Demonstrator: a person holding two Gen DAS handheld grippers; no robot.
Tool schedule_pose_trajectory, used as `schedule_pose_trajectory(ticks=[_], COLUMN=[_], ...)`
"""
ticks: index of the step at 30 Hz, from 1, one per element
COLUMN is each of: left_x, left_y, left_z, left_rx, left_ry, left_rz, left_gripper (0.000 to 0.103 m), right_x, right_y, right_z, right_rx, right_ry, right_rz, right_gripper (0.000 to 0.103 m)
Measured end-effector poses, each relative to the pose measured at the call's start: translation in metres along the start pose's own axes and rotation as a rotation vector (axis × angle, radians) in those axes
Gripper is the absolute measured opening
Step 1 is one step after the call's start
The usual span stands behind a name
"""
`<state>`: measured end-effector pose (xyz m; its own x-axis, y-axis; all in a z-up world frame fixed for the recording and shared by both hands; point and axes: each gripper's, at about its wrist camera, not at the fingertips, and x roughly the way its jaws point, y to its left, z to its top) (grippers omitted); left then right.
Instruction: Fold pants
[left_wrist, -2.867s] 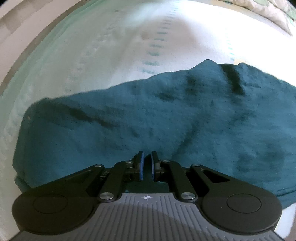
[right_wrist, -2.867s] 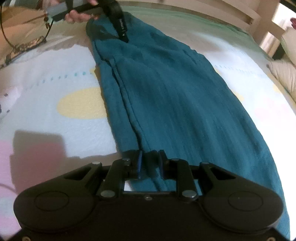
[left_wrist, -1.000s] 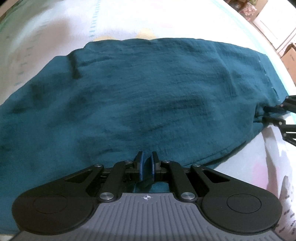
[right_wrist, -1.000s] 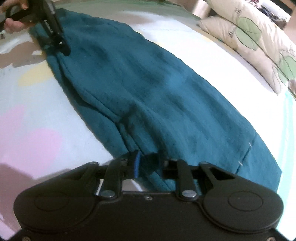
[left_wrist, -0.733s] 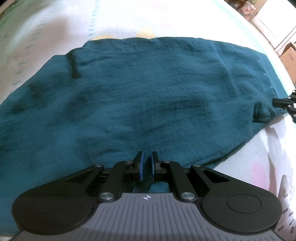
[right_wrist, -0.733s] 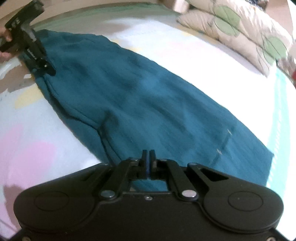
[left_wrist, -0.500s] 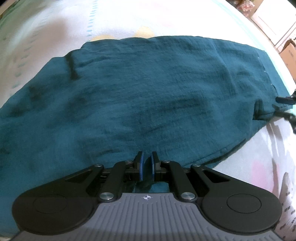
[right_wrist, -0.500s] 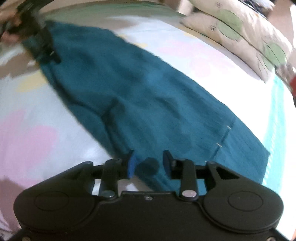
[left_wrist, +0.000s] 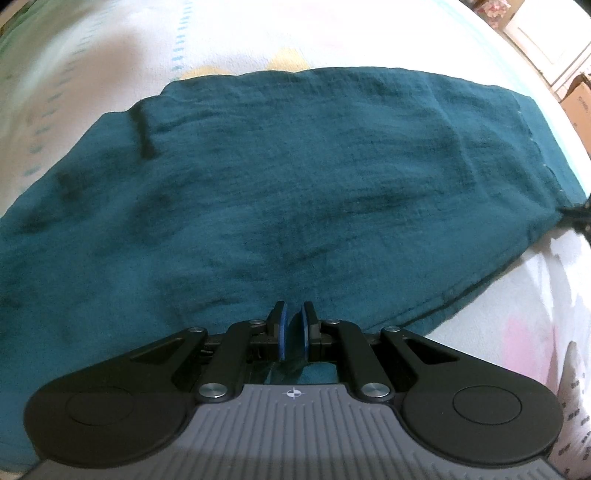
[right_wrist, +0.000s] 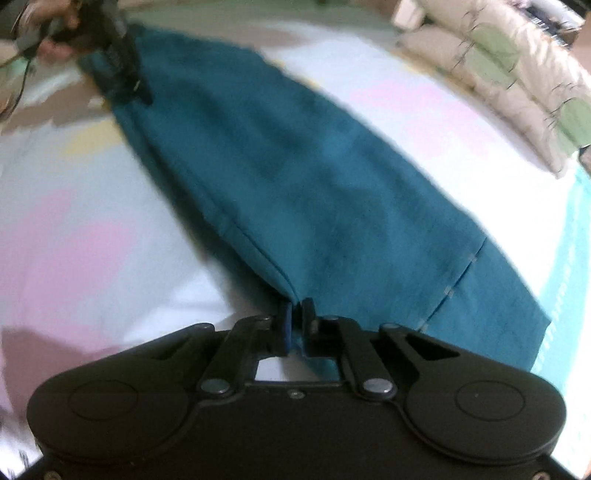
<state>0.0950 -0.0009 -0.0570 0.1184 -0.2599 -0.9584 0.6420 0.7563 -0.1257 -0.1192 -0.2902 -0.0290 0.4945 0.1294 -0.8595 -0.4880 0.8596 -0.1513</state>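
My left tool (left_wrist: 293, 334) sits low at the near edge of the pants (left_wrist: 295, 192), pads pinched on a fold of cloth. My right tool (right_wrist: 295, 325) is clamped on the hem corner, pointing along the pants (right_wrist: 314, 192), which lie stretched flat across the bed (right_wrist: 92, 240).

No legible text, brand name or number appears in either view. The only sign is a small white crosshair symbol (left_wrist: 293, 393) printed on the grey ribbed housing (left_wrist: 295, 432) at the near edge of the left wrist view. Faint print on the cardboard box (left_wrist: 581, 101) at far right cannot be read.
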Motion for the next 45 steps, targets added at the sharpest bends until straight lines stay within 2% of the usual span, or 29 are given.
schedule_pose_trajectory(ticks=[2,4,5,6,8,13,16,18,21,26,29,31,33,37,40,45], left_x=[-0.001,-0.004,-0.006,-0.008,-0.011,-0.016,-0.020,-0.022,-0.023,-0.018,-0.014,-0.010,-0.006,0.005,0.013,0.030], left_y=[-0.002,-0.005,-0.007,-0.008,-0.012,-0.027,-0.037,-0.043,-0.051,-0.055,-0.059,-0.061,-0.065,-0.076,-0.090,-0.125], left_z=[0.003,0.004,0.003,0.003,0.004,0.018,0.026,0.030,0.033,0.040,0.049,0.057,0.065,0.089,0.109,0.144], left_rx=[0.005,0.004,0.007,0.012,0.027,0.055,0.073,0.088,0.102,0.094,0.070,0.050,0.028,-0.005,0.026,0.096], left_ry=[0.006,0.004,0.001,-0.002,-0.011,-0.039,-0.055,-0.060,-0.062,-0.050,-0.044,-0.045,-0.048,-0.060,-0.095,-0.153], left_rz=[0.007,0.014,0.017,0.020,0.029,0.019,0.014,0.008,0.009,-0.010,-0.033,-0.049,-0.067,-0.089,-0.077,-0.071], left_gripper=[0.010,0.010,0.010,0.010,0.010,0.010,0.010,0.010,0.010,0.010,0.010,0.010,0.010,0.010,0.010,0.010], right_x=[0.001,-0.008,-0.014,-0.021,-0.034,-0.048,-0.045,-0.042,-0.033,-0.025,-0.017,-0.009,-0.001,-0.008,-0.023,-0.040], right_y=[0.001,-0.010,-0.017,-0.026,-0.044,-0.096,-0.119,-0.127,-0.137,-0.148,-0.165,-0.176,-0.186,-0.183,-0.182,-0.183], right_z=[-0.005,-0.008,-0.010,-0.014,-0.027,-0.080,-0.109,-0.127,-0.143,-0.145,-0.139,-0.136,-0.132,-0.124,-0.114,-0.090], right_rx=[0.032,0.181,0.264,0.369,0.573,1.064,1.233,1.300,1.344,1.285,1.300,1.314,1.327,1.370,1.384,1.342], right_ry=[-0.006,-0.044,-0.064,-0.088,-0.133,-0.205,-0.190,-0.188,-0.203,-0.291,-0.321,-0.323,-0.291,-0.311,-0.368,-0.348], right_rz=[-0.005,0.017,0.014,0.002,-0.057,-0.189,-0.230,-0.224,-0.155,-0.105,0.001,0.047,0.096,0.116,0.123,0.111], right_gripper=[0.012,0.019,0.025,0.042,0.059,0.059,0.059,0.060,0.060,0.060,0.060,0.055,0.016,0.017,0.016,0.017])
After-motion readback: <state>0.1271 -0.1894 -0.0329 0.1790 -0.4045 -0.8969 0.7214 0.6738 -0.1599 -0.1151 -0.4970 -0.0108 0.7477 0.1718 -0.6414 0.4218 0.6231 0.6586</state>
